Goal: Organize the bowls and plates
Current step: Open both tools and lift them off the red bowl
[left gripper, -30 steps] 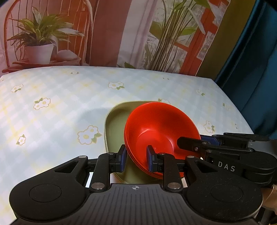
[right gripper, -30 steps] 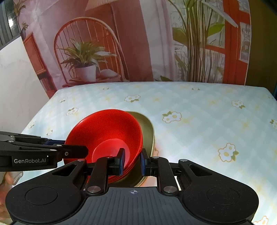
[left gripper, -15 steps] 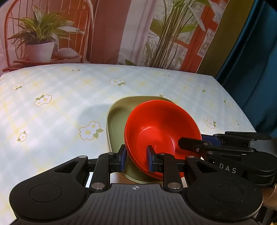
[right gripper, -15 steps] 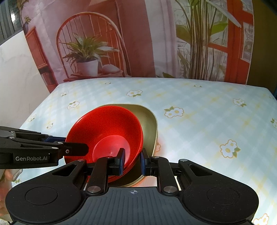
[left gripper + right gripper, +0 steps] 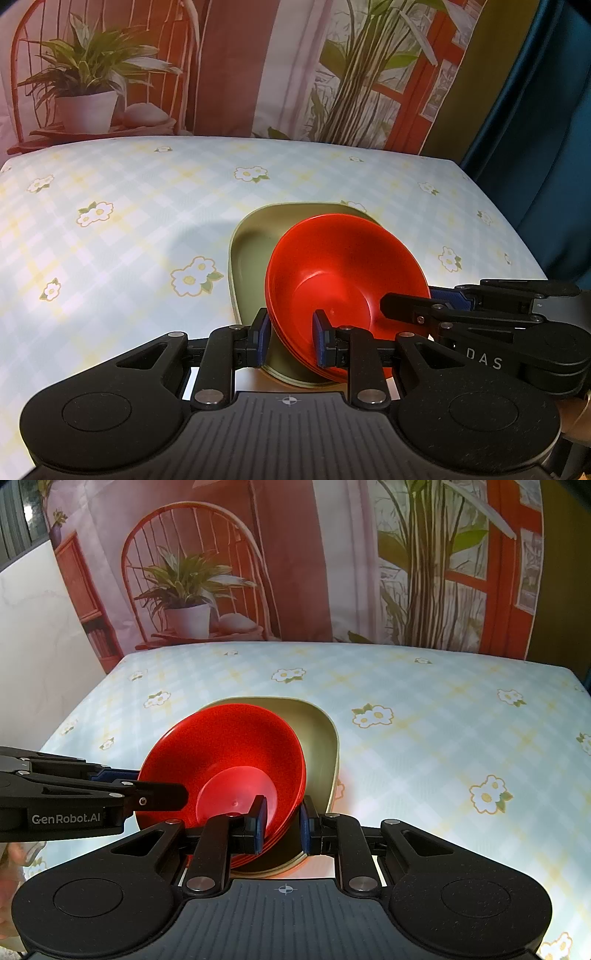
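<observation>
A stack of red bowls (image 5: 343, 266) sits nested in an olive-green plate (image 5: 255, 243), held tilted above the table. My left gripper (image 5: 290, 341) is shut on the near left rim of the stack and plate. My right gripper (image 5: 282, 821) is shut on the opposite rim of the same red bowls (image 5: 229, 753) and green plate (image 5: 317, 734). Each gripper shows in the other's view, the right gripper (image 5: 413, 306) in the left wrist view and the left gripper (image 5: 162, 797) in the right wrist view.
The table carries a pale blue checked cloth with daisies (image 5: 443, 716). A printed backdrop with a chair and potted plant (image 5: 188, 602) stands behind it. A dark blue curtain (image 5: 546, 129) hangs at the table's right side. A white wall (image 5: 37, 657) lies to the left.
Both grippers have lifted the bowls and plate together a little; the stack sits higher above the cloth and the table's far edge appears lower in both views.
</observation>
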`<state>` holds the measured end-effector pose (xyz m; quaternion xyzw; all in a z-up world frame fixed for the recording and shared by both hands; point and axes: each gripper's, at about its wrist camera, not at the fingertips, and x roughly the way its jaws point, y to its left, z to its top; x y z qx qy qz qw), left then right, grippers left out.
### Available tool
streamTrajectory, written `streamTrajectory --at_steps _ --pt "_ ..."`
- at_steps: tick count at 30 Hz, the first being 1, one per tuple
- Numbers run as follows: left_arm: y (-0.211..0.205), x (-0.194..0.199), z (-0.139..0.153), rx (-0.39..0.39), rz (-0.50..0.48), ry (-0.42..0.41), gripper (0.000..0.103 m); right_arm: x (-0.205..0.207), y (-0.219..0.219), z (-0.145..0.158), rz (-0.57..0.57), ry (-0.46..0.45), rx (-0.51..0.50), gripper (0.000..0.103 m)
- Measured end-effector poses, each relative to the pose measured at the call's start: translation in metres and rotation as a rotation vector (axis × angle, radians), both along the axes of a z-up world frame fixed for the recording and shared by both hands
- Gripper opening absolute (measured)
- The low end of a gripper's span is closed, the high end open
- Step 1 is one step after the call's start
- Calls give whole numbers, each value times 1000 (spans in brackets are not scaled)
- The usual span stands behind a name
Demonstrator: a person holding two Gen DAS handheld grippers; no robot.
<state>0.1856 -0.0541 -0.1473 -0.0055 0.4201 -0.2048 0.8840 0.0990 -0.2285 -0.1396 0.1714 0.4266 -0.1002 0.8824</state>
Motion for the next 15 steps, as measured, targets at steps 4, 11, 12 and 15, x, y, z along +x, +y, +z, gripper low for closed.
streamTrajectory --at_steps 4,11,12,15 --pt "0 -1 1 10 3 -8 26 0 0 0 0 -2 0 17" --pt "2 -6 18 41 10 -68 43 -1 1 8 3 -16 -7 29" --pt "3 -7 23 45 14 -84 45 -2 2 11 5 -19 -11 30" --pt "6 -10 35 58 23 -114 50 -3 2 23 2 -38 -36 32"
